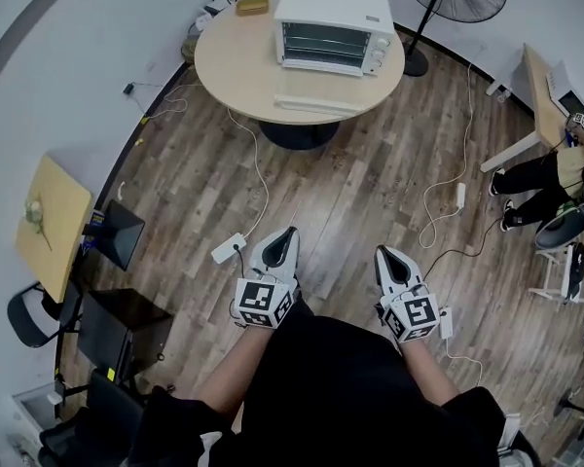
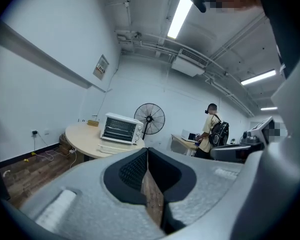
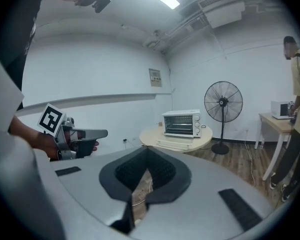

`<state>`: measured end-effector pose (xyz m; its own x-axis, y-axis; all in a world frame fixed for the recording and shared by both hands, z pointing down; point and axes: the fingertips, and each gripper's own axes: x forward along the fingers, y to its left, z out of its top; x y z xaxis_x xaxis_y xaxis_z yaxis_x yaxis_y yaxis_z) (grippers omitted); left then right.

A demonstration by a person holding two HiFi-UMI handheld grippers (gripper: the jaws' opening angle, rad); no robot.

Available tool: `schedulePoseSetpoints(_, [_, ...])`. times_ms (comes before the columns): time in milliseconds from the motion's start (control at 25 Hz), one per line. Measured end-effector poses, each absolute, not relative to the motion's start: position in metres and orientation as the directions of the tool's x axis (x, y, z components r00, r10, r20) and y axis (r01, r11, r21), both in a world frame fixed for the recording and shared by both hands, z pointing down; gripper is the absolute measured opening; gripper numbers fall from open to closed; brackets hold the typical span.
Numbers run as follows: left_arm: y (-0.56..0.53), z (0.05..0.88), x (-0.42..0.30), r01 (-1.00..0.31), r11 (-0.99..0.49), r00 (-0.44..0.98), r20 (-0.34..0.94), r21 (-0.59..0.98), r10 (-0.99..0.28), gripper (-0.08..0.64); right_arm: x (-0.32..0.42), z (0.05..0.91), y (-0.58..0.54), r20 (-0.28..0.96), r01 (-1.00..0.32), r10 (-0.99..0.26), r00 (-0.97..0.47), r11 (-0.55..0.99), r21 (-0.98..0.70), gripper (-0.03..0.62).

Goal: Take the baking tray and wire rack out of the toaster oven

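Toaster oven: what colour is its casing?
White; the oven shows best in the head view.

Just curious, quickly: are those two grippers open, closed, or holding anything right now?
Left gripper: closed, holding nothing.
Right gripper: closed, holding nothing.

Both arms are stretched out in front of the body, side by side and well apart. The left hand-held gripper [image 1: 282, 242] has its jaws pressed together with nothing between them. Same deal with the right hand-held gripper [image 1: 393, 259]: closed and empty. Both point forward, tilted slightly down.
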<state>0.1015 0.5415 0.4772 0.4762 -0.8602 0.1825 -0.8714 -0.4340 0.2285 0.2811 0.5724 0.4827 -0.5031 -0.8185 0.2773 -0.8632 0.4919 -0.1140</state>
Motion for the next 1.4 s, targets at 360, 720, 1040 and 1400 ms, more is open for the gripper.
schedulePoseSetpoints(360, [0.436, 0.469, 0.040, -0.853, -0.435, 0.497, 0.194, 0.289, -0.846, 0.020, 0.244, 0.473, 0.459, 0.309, -0.889, -0.834, -0.457, 0.440, -0.129, 0.000])
schedulePoseSetpoints(720, [0.354, 0.478, 0.004, -0.804, -0.498, 0.569, 0.176, 0.326, -0.803, 0.020, 0.179, 0.482, 0.385, 0.323, -0.883, -0.825, -0.463, 0.399, -0.248, 0.000])
schedulePoseSetpoints(1040, [0.317, 0.482, -0.006, -0.817, -0.458, 0.538, 0.176, 0.350, -0.824, 0.020, 0.172, 0.486, 0.352, 0.345, -0.883, -0.813, -0.469, 0.429, -0.190, 0.000])
schedulePoseSetpoints(1400, [0.259, 0.493, 0.001, -0.839, -0.373, 0.486, 0.237, 0.396, -0.841, 0.020, 0.181, 0.513, 0.265, 0.298, -0.849, -0.809, -0.506, 0.406, -0.338, 0.000])
